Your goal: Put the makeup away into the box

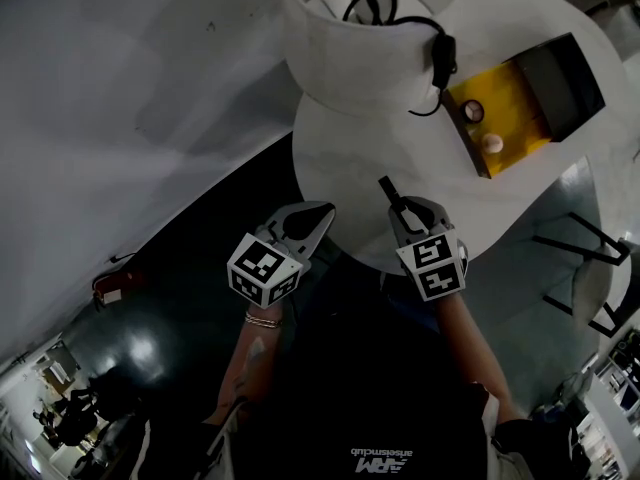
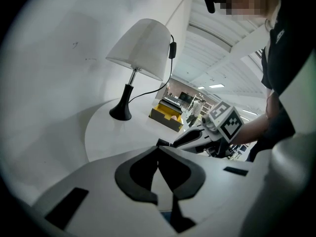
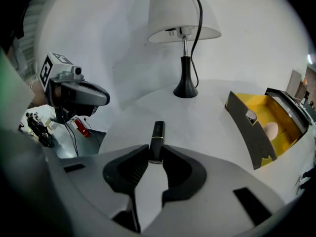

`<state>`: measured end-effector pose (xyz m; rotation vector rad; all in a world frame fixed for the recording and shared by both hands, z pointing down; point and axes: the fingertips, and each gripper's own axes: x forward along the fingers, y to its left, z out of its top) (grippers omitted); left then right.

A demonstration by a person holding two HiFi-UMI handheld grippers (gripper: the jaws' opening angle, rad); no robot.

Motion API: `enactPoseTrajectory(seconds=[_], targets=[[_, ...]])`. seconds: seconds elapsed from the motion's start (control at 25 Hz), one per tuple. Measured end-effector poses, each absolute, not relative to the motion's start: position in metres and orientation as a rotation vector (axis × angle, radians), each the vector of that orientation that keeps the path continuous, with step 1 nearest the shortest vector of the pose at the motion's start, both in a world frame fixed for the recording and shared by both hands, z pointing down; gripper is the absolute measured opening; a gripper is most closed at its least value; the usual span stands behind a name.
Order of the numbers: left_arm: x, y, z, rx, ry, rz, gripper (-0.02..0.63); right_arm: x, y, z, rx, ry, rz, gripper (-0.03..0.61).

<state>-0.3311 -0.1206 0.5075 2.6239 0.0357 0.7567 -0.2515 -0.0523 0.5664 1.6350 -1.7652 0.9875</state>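
Right gripper view is showing the right gripper (image 3: 157, 156) pinching a slim black lipstick tube with a gold band (image 3: 157, 136). Its two dark pads are closed against the tube's lower end, and the rest of the tube is sticking out ahead of the jaws, toward the lamp's black base. The tube is being held over the near part of the round white table (image 3: 207, 112). I cannot tell whether its far tip is touching the tabletop.

Off to the right and well apart from the tube, an open box with dark outer walls and a yellow lining (image 3: 247, 132) is sitting on the table. A pale egg-shaped sponge (image 3: 270, 130) and a small dark round pot (image 3: 251, 115) are lying inside it. A table lamp with a white shade (image 3: 183, 11) is standing at the back of the table, its black cord hanging down beside the stem.

Left gripper view is showing the left gripper (image 2: 158, 149) with its fingertips meeting and nothing caught between them. From the head view, it is hovering just beside the right one at the table's near edge, out past the rim rather than over the box.
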Motion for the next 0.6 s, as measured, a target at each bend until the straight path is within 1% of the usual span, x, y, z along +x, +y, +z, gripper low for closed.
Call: enactPoseTrajectory(seconds=[0.32, 0.6], targets=[[-0.324, -0.110, 0.495, 2.650, 0.019, 0.742, 0.017, -0.247, -0.048, 0.546, 1.621, -1.822, 0.926, 0.104], [-0.301, -0.101, 0.483, 2.664, -0.031, 0.706, 0.017, -0.229, -0.038, 0.529, 1.573, -1.876, 0.900, 0.104]])
